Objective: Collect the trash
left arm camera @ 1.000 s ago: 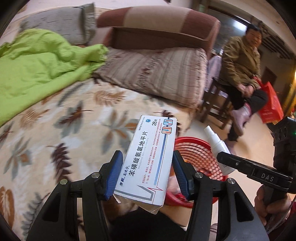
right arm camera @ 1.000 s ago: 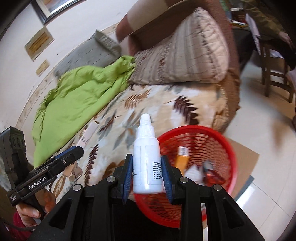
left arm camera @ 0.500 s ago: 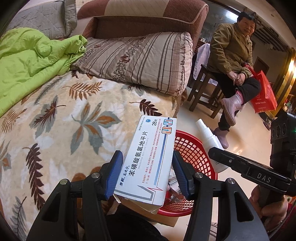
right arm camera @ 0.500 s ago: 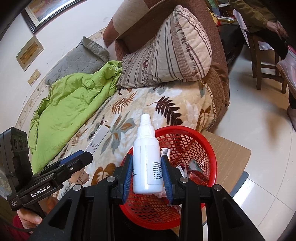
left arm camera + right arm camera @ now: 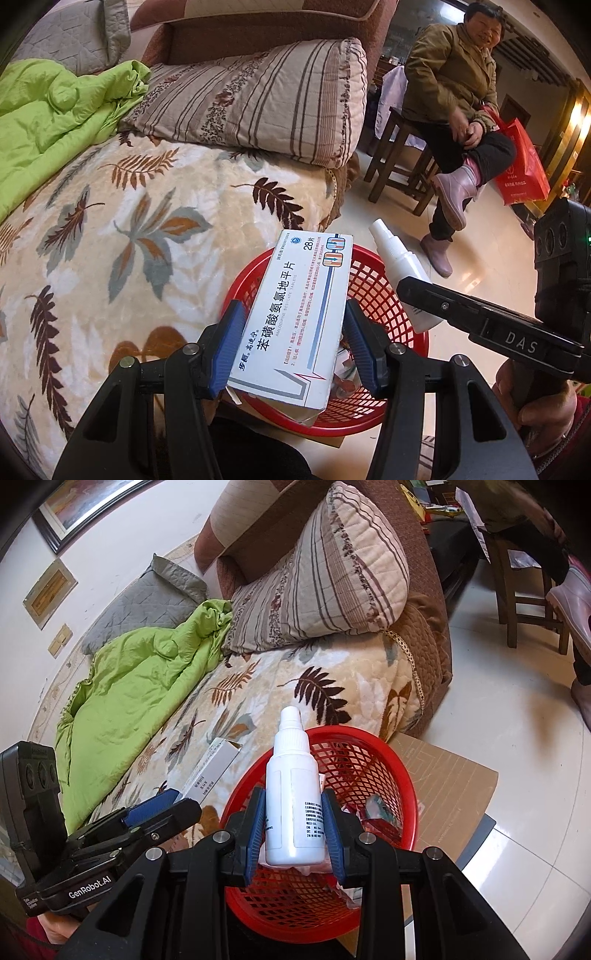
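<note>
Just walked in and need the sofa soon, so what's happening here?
A person is clearing trash with two handheld grippers. The left gripper is shut on a white medicine box, and the right gripper is shut on a white plastic bottle. Both hang over a red mesh basket by the sofa; neither item is dropped in yet.

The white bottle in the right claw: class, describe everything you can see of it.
The white bottle is small, opaque and plastic-looking, with a narrow nozzle cap on top and a printed label of fine dark text. It stands upright, gripped at its lower body between the blue pads of the right claw, over the red mesh basket that already holds some trash.
</note>
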